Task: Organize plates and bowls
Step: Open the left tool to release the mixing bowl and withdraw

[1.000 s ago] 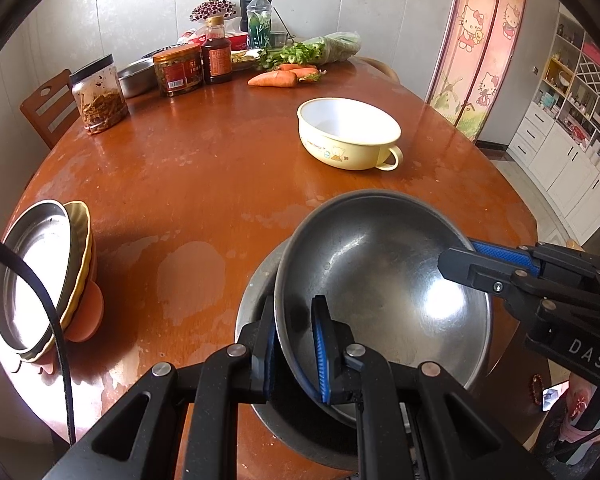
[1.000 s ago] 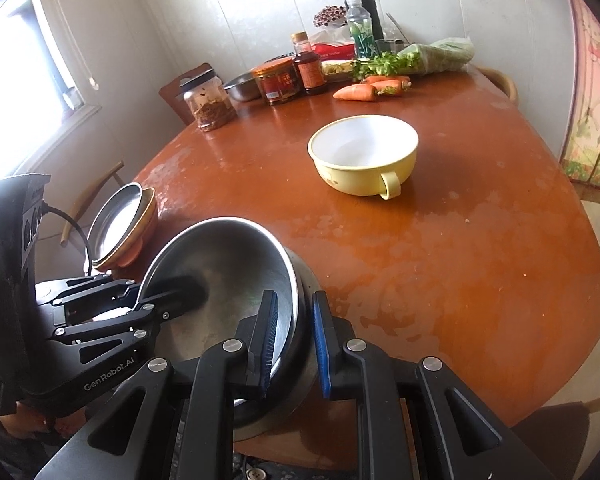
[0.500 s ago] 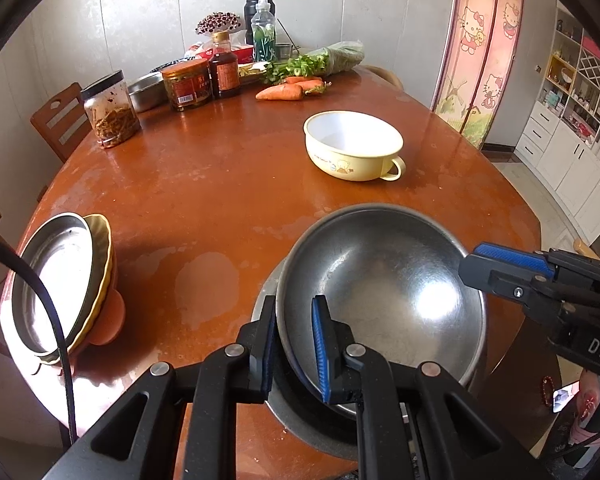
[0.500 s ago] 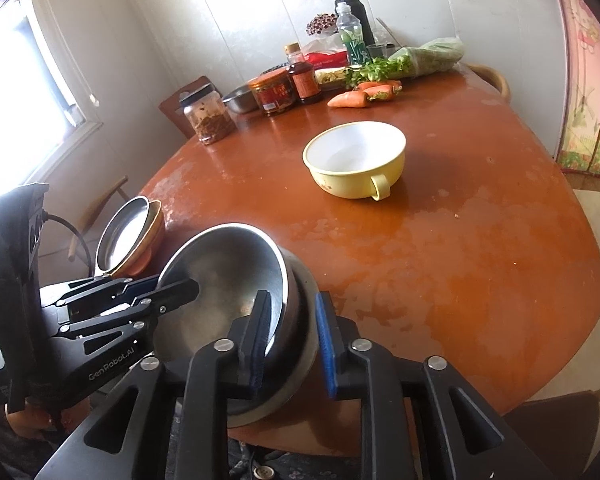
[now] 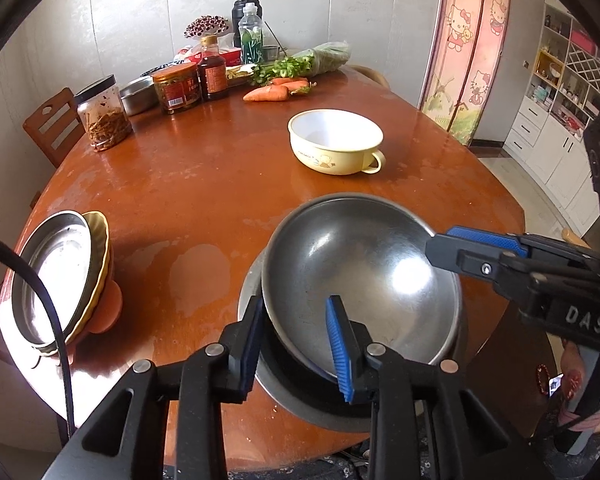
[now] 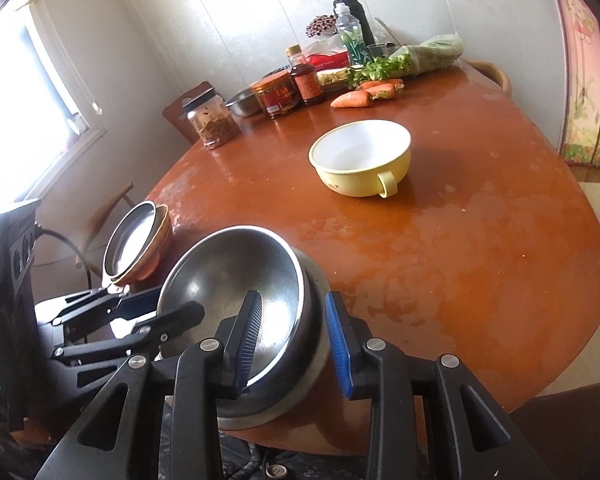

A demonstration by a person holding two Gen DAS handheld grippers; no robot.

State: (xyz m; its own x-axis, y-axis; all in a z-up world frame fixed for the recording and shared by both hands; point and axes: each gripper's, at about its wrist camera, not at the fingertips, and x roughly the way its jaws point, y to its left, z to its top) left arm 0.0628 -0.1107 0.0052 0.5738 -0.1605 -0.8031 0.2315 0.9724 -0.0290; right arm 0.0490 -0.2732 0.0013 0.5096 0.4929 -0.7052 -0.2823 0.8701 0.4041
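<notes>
A steel bowl (image 5: 360, 272) (image 6: 228, 272) rests nested in a wider steel bowl (image 5: 300, 400) (image 6: 260, 412) at the near edge of the brown table (image 5: 200, 184) (image 6: 460, 260). My left gripper (image 5: 295, 312) (image 6: 176, 306) straddles the upper bowl's near-left rim; its jaws are opening and the pads stand off the metal. My right gripper (image 6: 293, 300) (image 5: 438, 240) straddles the right rim of both bowls, its jaws also opening without pressing. A yellow handled bowl (image 5: 336, 144) (image 6: 360, 156) stands mid-table. At the left edge a steel plate lies on a yellow plate and an orange bowl, forming a stack (image 5: 60, 276) (image 6: 136, 240).
Jars (image 5: 176, 88), bottles (image 5: 212, 68), carrots (image 5: 268, 94) and greens (image 5: 312, 60) crowd the table's far side. A wooden chair (image 5: 52, 124) stands at the far left. White cabinets (image 5: 552, 140) line the room to the right. A black cable (image 5: 48, 300) crosses in front of the plate stack.
Both grippers were shut on the upper steel bowl's rim and have opened. The bowl, tilted and raised before, has settled into the wider bowl beneath it.
</notes>
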